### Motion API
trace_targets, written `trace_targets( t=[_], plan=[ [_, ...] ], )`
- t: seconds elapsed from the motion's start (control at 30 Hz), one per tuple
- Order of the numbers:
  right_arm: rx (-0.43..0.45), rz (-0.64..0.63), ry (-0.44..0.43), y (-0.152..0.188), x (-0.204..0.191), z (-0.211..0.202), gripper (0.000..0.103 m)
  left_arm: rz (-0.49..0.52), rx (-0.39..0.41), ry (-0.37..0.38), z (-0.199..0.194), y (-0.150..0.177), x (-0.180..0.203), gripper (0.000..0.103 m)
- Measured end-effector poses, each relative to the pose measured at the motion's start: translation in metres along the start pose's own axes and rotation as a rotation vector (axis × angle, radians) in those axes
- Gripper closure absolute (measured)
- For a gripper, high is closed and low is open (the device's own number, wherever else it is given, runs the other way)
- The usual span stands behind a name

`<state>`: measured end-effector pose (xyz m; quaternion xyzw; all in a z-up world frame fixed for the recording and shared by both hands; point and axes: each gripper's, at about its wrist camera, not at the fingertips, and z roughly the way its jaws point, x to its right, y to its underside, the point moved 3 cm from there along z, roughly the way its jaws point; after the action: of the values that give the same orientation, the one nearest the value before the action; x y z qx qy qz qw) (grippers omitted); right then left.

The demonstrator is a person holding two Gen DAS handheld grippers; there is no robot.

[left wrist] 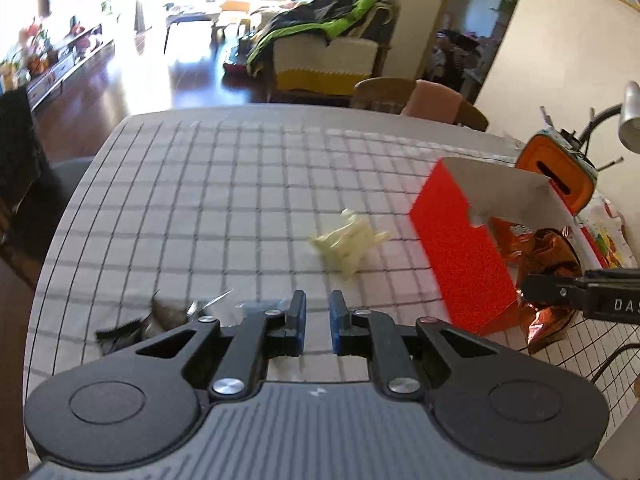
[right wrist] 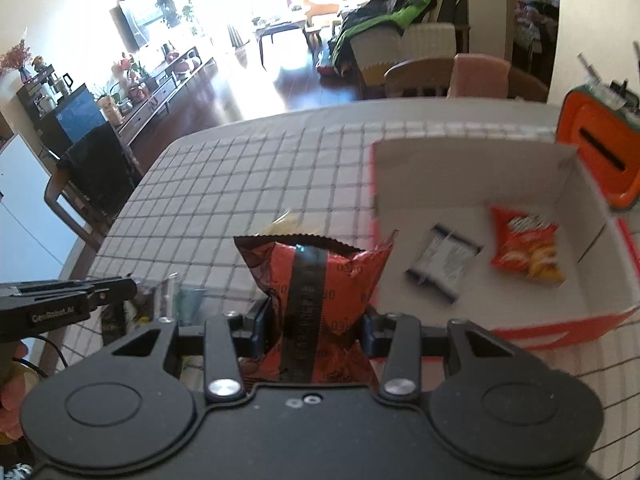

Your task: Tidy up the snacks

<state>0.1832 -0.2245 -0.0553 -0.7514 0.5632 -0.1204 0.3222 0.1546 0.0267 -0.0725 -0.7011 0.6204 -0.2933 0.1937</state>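
Observation:
My right gripper (right wrist: 316,328) is shut on a red-brown snack bag (right wrist: 320,276), held up above the checked tablecloth just left of the red box (right wrist: 440,184). The box's white inside holds an orange chip bag (right wrist: 526,248) and a dark silvery packet (right wrist: 442,260). In the left wrist view the right gripper (left wrist: 532,288) comes in from the right with the shiny bag (left wrist: 548,264) beside the red box (left wrist: 460,256). My left gripper (left wrist: 317,304) is shut, with nothing visible between its blue pads. A pale yellow packet (left wrist: 352,240) lies on the cloth ahead of it.
A dark packet (left wrist: 160,316) lies by the left gripper's left finger, and clear wrappers (right wrist: 180,300) show there too. An orange container (left wrist: 556,176) and a lamp (left wrist: 632,120) stand behind the box. Chairs (left wrist: 384,92) stand at the table's far edge.

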Motion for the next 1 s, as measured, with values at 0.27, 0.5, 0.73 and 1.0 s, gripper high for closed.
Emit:
trace_targets(
  t=[0.27, 0.5, 0.73, 1.0],
  plan=[
    [-0.015, 0.064, -0.042, 0.009, 0.034, -0.001, 0.061, 0.021, -0.148, -0.032, 0.028, 0.008, 0.000, 0.091],
    [-0.075, 0.087, -0.097, 0.033, 0.033, 0.006, 0.061, 0.053, -0.303, -0.057, 0.062, 0.053, 0.014, 0.085],
    [-0.100, 0.097, -0.118, 0.038, 0.033, 0.008, 0.061, 0.106, -0.342, -0.070, 0.080, 0.090, 0.023, 0.060],
    [-0.102, 0.104, -0.110, 0.042, 0.039, 0.007, 0.060, 0.152, -0.330, -0.077, 0.088, 0.094, 0.029, 0.071]
  ],
)
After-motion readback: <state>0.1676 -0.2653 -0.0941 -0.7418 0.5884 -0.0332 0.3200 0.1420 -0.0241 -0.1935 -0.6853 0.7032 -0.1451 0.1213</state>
